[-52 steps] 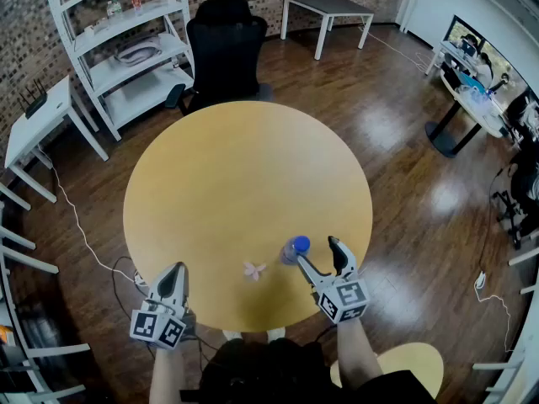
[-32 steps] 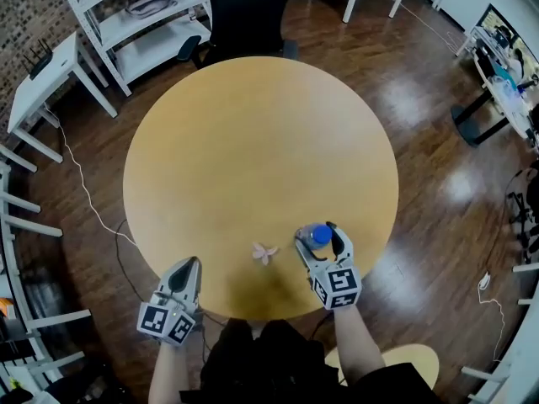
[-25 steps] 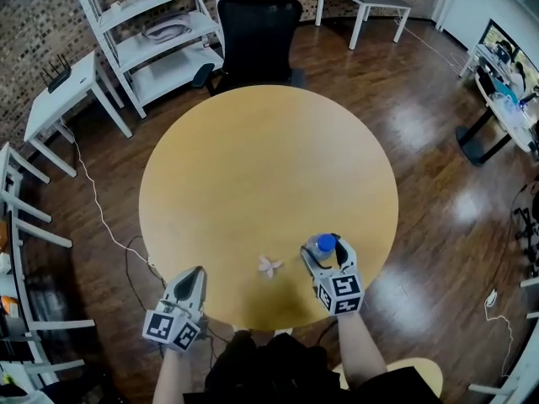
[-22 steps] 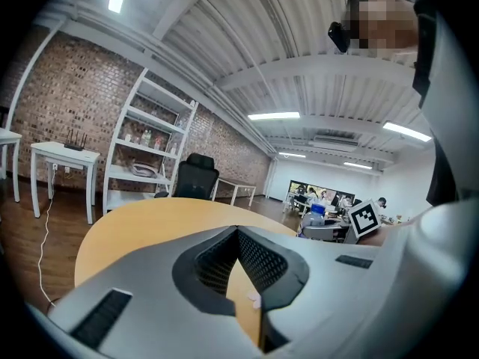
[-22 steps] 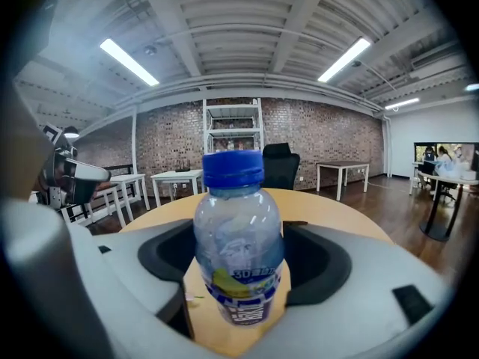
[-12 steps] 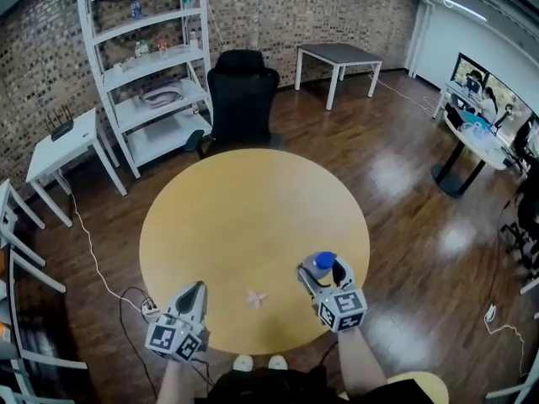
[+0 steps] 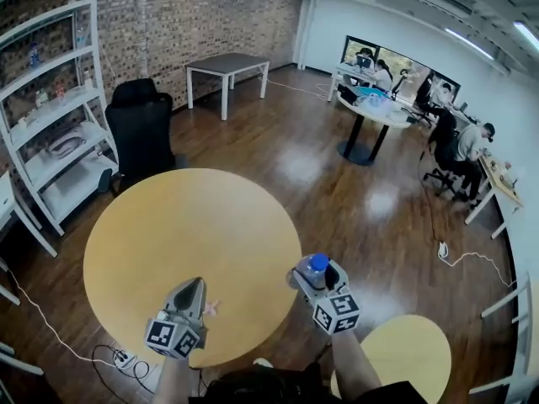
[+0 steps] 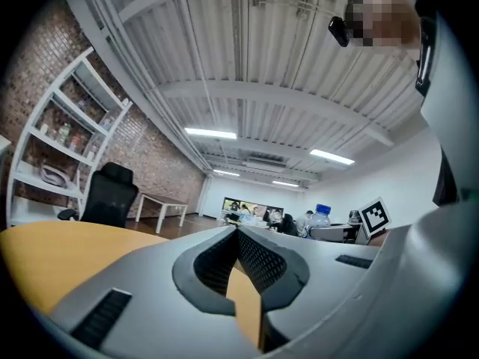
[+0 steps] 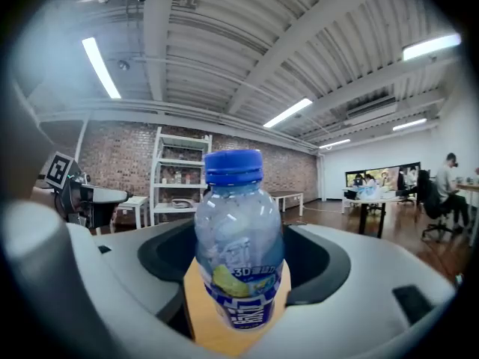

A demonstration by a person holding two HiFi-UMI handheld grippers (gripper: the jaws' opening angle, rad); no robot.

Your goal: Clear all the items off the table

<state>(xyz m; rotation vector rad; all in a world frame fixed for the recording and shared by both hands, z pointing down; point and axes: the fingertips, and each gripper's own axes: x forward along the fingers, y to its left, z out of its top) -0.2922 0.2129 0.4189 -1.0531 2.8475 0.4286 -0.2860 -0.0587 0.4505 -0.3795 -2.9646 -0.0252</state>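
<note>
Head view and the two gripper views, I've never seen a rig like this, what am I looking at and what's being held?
No robot here: a person holds a two-jaw gripper in each hand. The head view looks down from a camera on the person's head; each gripper view looks along that gripper's own jaws. The left gripper is shut and empty. The right gripper is closed on an upright clear bottle with a blue cap. On the round yellow table only a small pink item lies, near the left gripper.
</note>
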